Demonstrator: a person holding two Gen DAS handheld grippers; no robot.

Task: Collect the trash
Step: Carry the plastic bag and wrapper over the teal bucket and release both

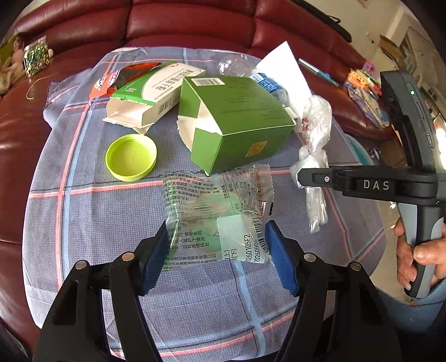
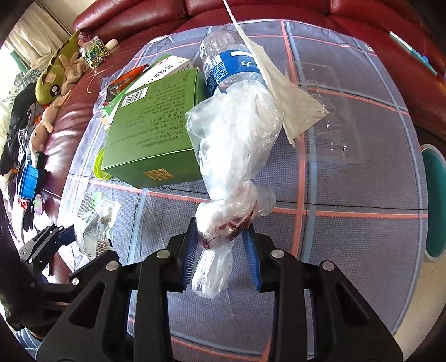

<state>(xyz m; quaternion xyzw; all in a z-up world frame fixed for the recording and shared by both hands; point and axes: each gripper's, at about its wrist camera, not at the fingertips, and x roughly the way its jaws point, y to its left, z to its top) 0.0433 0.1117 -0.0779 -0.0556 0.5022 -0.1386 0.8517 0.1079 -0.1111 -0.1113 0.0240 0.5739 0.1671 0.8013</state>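
Note:
Trash lies on a plaid cloth [image 1: 83,222]. My left gripper [image 1: 216,232] is open, its blue pads on either side of a clear printed snack wrapper [image 1: 217,211], also in the right wrist view [image 2: 94,220]. My right gripper [image 2: 221,231] straddles the knotted neck of a clear plastic bag [image 2: 234,139], jaws narrow and touching it; the bag also shows in the left wrist view [image 1: 315,133]. A green box [image 1: 237,119], a white-green carton [image 1: 156,89], a lime lid [image 1: 131,157], a water bottle [image 2: 228,61] and a tissue [image 2: 292,105] lie beyond.
A red leather sofa [image 1: 195,22] surrounds the cloth. A clear plastic tray [image 2: 329,111] lies right of the bag. A teal bin [image 2: 433,203] stands at the right edge. Plush toys [image 2: 53,83] and a glitter jar [image 1: 36,58] sit at the left.

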